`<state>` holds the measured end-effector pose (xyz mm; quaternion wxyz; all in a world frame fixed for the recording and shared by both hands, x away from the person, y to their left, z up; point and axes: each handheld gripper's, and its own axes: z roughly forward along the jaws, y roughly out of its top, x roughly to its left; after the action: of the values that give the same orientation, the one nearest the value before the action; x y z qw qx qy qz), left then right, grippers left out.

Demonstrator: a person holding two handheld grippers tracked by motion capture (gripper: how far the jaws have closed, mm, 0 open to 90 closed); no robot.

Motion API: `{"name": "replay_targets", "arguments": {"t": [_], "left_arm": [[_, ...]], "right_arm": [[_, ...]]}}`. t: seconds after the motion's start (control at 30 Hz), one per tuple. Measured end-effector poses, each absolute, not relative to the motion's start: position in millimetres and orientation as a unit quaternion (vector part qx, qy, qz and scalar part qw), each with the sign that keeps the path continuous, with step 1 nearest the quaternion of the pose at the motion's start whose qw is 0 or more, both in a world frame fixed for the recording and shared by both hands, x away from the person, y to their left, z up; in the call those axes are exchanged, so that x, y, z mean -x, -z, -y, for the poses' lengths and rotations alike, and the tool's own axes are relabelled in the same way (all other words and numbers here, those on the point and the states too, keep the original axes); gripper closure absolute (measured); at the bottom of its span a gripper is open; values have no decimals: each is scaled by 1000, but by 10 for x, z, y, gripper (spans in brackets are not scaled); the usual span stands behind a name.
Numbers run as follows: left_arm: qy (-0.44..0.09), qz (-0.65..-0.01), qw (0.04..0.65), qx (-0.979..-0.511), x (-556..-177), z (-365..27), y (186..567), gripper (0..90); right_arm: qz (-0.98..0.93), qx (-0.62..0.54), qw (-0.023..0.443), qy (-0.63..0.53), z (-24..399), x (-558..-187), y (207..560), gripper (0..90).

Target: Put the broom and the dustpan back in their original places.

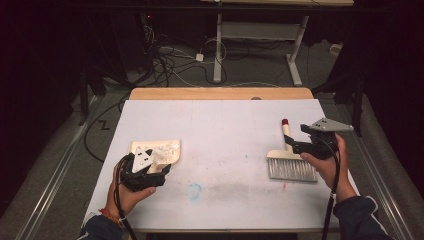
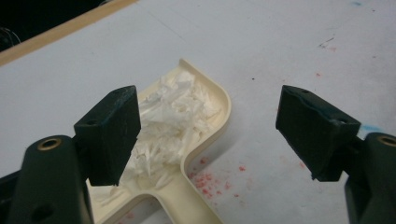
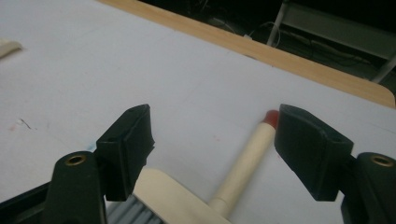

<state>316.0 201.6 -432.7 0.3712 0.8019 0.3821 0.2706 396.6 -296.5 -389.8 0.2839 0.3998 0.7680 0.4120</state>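
A cream dustpan (image 1: 162, 152) (image 2: 205, 140) lies on the white table sheet at the left, holding a heap of white shredded scraps (image 2: 175, 116). My left gripper (image 1: 150, 167) (image 2: 208, 135) hovers over its handle end, open, nothing between its jaws. At the right lies a hand brush (image 1: 291, 162) with grey bristles, a cream handle (image 3: 245, 163) and a red tip (image 3: 270, 116). My right gripper (image 1: 302, 142) (image 3: 212, 149) stands open just above the brush handle, jaws on either side, not touching it.
Red crumbs (image 2: 208, 179) are scattered on the sheet beside the dustpan handle. A faint blue ring mark (image 1: 194, 190) sits near the front middle. The wooden table edge (image 1: 220, 93) runs along the far side; cables and a desk frame (image 1: 260, 45) lie on the floor beyond.
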Motion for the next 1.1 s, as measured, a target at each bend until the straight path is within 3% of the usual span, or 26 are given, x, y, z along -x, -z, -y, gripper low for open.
{"name": "replay_targets", "arguments": {"t": [0.43,1.1], "left_arm": [[-316,-360,387,-788,-3069,-1937,4267,180],[-332,-316,398,-795,-2954,-1843,4253,168]], "right_arm": [[-732,-395,324,-450,2871,-3655,3856,221],[-742,-348,348,-454,2727,-3253,3920,222]]}}
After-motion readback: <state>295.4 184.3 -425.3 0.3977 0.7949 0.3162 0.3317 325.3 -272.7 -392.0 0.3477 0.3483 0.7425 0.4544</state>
